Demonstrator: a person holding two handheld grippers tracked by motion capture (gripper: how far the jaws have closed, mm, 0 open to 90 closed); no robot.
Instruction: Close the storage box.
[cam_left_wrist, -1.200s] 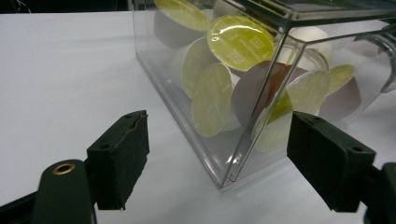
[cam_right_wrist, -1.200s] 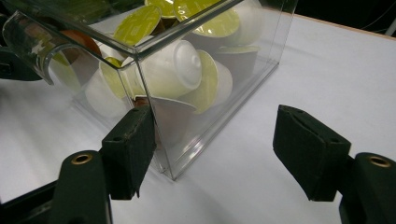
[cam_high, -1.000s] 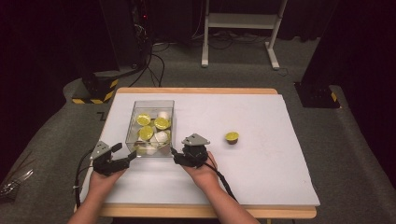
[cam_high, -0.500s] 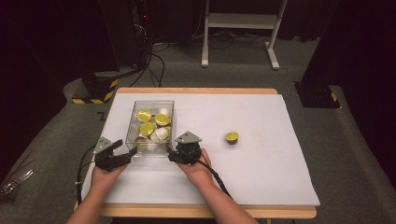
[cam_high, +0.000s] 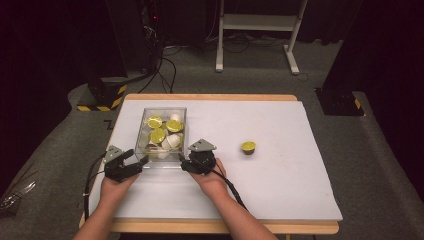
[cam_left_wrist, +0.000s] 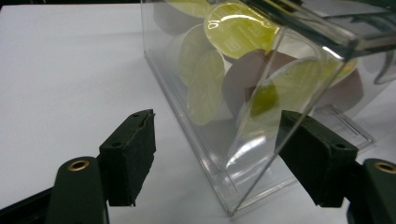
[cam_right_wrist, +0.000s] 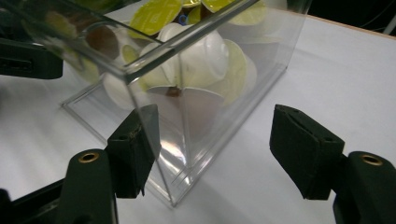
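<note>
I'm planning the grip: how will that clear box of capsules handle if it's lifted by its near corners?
The clear box looks like rigid, glossy plastic, so probably stiff but slippery against the pads. It is only loosely filled with capsules, so likely light, though they may shift if it tilts. Both grippers, left and right, stand open astride a near corner.

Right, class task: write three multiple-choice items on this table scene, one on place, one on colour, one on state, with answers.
1. Where does the lone yellow-lidded capsule lie?
A. right of the clear plastic box
B. inside it
C. on the floor

2. What colour is the table cover?
A. red
B. white
C. black

3. How do the left gripper and the right gripper stand?
A. both shut
B. one shut
C. both open

Answers: 1 A, it sits alone on the cover; 2 B, the sheet is white; 3 C, each gripper view shows jaws spread at a box corner.
</note>
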